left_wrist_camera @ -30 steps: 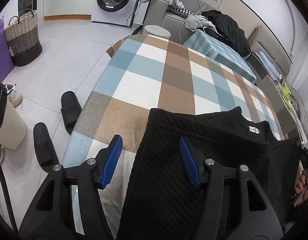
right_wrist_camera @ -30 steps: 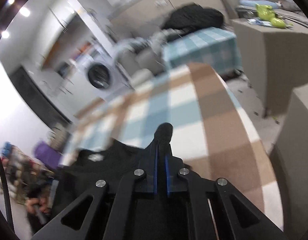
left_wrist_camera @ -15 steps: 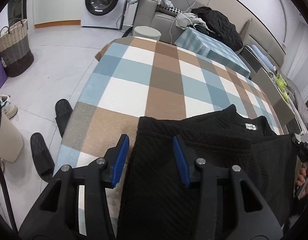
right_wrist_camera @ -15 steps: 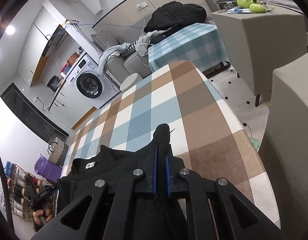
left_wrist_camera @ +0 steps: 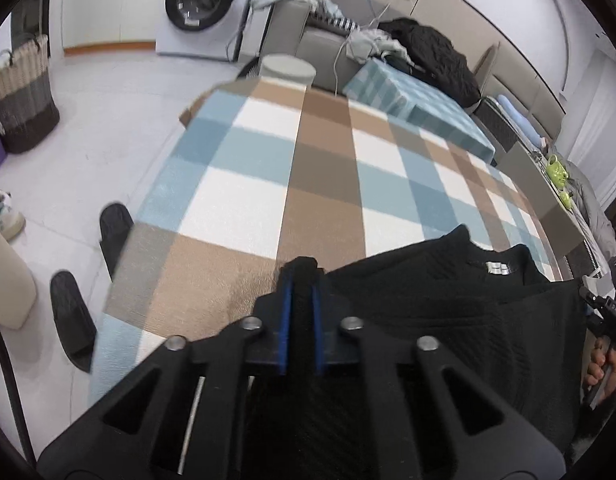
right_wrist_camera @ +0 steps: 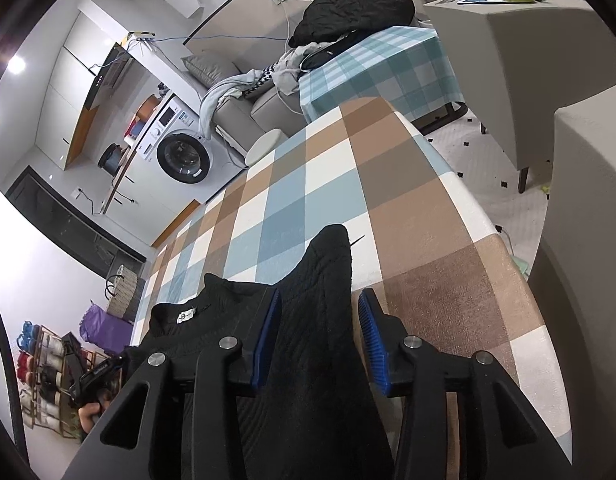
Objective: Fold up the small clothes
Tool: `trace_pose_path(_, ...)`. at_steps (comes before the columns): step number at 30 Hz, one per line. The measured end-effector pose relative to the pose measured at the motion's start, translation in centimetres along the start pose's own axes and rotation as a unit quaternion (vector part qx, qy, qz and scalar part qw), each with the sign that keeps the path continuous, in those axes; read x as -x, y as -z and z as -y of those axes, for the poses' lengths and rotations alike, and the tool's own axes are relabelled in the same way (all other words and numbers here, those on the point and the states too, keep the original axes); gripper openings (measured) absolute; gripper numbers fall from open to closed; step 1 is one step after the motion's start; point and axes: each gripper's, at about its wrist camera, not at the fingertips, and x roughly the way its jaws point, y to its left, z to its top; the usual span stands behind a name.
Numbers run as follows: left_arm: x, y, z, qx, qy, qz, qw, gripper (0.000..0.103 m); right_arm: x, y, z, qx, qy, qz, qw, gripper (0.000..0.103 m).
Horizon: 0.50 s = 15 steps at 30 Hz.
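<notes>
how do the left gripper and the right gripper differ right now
The left gripper has just closed: its blue pads pinch a fold at the edge of the black top. The right gripper has just been opening: its pads stand apart, with the top's sleeve lying loose between them on the checked tablecloth. Both are black with blue pads and point down over the same garment.

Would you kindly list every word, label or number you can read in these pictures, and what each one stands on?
None can be read.
White neck label inside the black textured knit garment: a mark, too small to read.
White front-loading washing machine: panel print too blurred to read.
</notes>
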Motion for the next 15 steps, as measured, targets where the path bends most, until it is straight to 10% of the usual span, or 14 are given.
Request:
trace_pose_path(3, 2.1, -0.2, -0.4, 0.009, 0.008, 0.030, 0.9995, 0.005, 0.1, -0.1, -0.5, 0.018, 0.009, 0.014, 1.000, 0.035)
trace_pose_path(6, 4.2, -0.4, -0.8, 0.016, 0.012, 0.056, 0.9982, 0.004, 0.5, -0.2, -1.3, 0.045, 0.020, 0.032, 0.998, 0.007)
trace_pose_path(15, 8.4, -1.3, -0.6, 0.010, 0.015, 0.104, 0.9944, 0.004, 4.3, -1.4, -4.2, 0.076, -0.024, 0.108, 0.991, 0.006)
